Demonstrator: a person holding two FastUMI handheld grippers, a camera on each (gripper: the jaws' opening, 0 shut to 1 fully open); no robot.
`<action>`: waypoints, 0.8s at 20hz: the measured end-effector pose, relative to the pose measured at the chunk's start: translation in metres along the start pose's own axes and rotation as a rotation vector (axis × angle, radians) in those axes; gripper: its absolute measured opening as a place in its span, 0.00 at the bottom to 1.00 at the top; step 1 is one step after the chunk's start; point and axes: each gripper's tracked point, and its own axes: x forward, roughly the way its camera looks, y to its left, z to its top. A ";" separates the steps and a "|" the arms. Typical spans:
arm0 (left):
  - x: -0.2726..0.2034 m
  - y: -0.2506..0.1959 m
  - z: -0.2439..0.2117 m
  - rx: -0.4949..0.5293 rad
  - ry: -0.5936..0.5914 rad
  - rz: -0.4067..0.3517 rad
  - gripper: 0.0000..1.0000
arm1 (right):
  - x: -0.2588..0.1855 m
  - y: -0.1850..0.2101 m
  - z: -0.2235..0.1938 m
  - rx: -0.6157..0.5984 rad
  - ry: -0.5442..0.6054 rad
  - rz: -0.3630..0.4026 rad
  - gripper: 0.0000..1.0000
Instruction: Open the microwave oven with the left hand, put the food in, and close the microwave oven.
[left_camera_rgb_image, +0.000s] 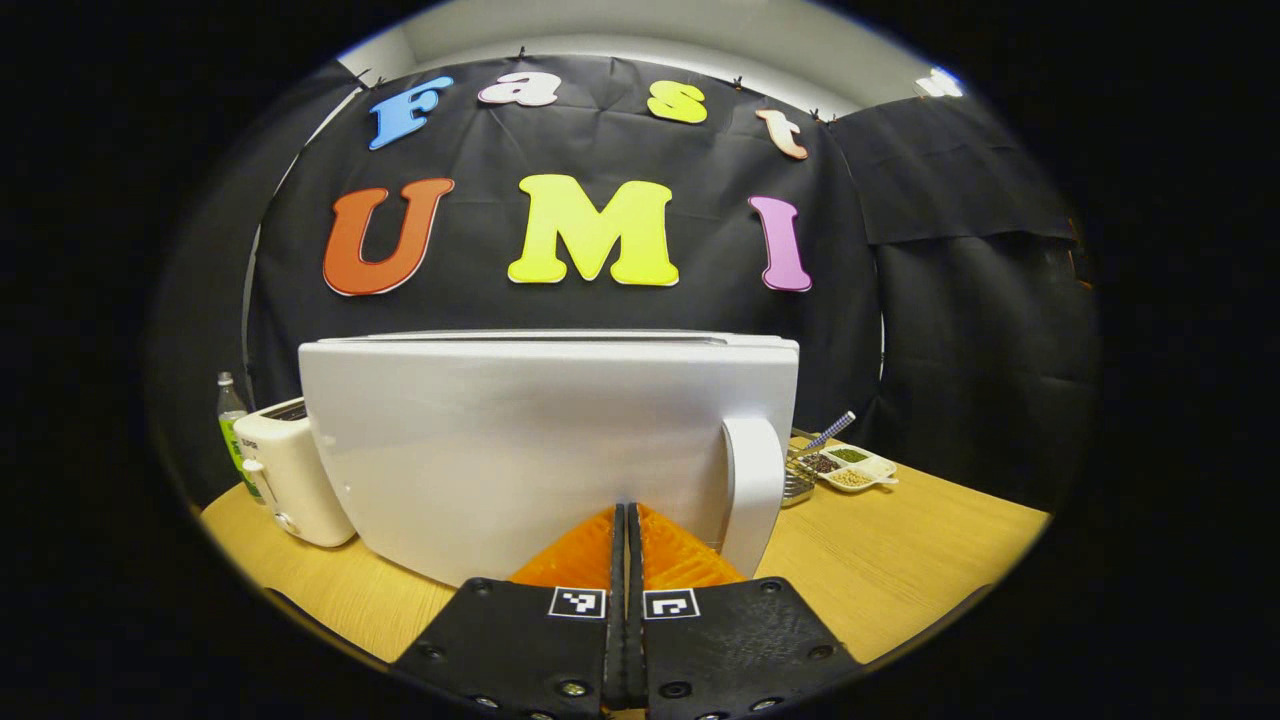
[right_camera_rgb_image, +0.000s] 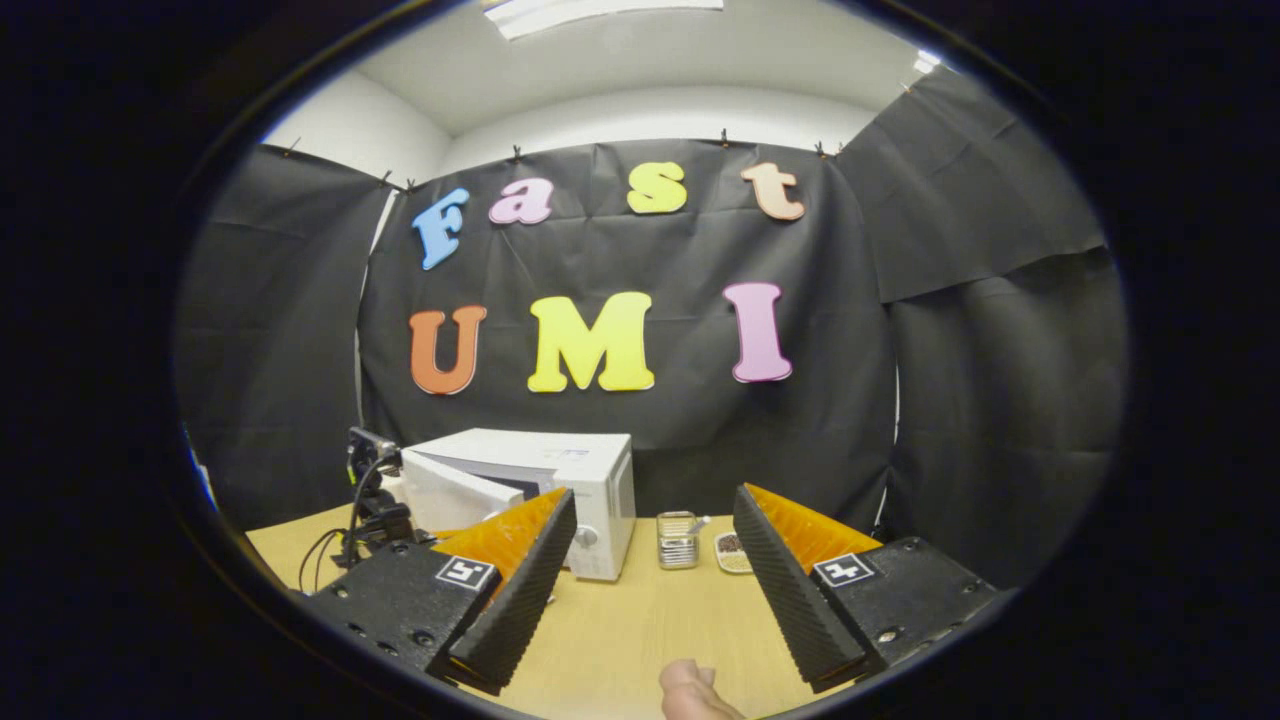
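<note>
The tabletop (right_camera_rgb_image: 620, 620) is carrying everything, and the microwave (right_camera_rgb_image: 540, 490) is sitting toward its far left side, its door (left_camera_rgb_image: 520, 450) standing swung out at an angle rather than flush with the body. In the left gripper view that door is facing the camera broadside, with its pale handle (left_camera_rgb_image: 752, 490) at the right edge; this reads as the door being pushed or swung by the left hand, though which way it is going cannot be told.

The left gripper (left_camera_rgb_image: 625, 530) is sitting right up against the door's lower face, its fingers (left_camera_rgb_image: 580, 550) pressed together with nothing between them, so they are acting as a blunt pusher, not a clamp. The right gripper (right_camera_rgb_image: 650, 580) is hanging well back from the microwave over the near tabletop, fingers (right_camera_rgb_image: 520, 580) spread wide and holding nothing, likely kept clear so the door has room to move. The food is not identifiable in either view; whether it is already inside the microwave cannot be told, since the door is blocking the cavity.

A toaster (left_camera_rgb_image: 290, 470) is standing just left of the microwave with a bottle (left_camera_rgb_image: 232, 425) behind it. To the right, a small metal basket (right_camera_rgb_image: 678, 540) and a divided dish of grains (left_camera_rgb_image: 850, 467) are sitting apart from the door's swing. A fingertip (right_camera_rgb_image: 695, 695) is showing at the near edge in the right gripper view.
</note>
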 end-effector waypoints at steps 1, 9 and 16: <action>0.011 -0.001 -0.002 -0.001 0.008 0.004 0.00 | 0.000 0.000 0.000 0.001 -0.004 0.000 0.92; 0.059 -0.004 0.002 -0.029 0.015 0.057 0.01 | -0.001 -0.014 -0.009 0.008 0.008 -0.029 0.92; 0.066 -0.007 -0.009 -0.041 0.098 0.077 0.04 | -0.013 -0.009 -0.008 0.033 0.005 -0.030 0.91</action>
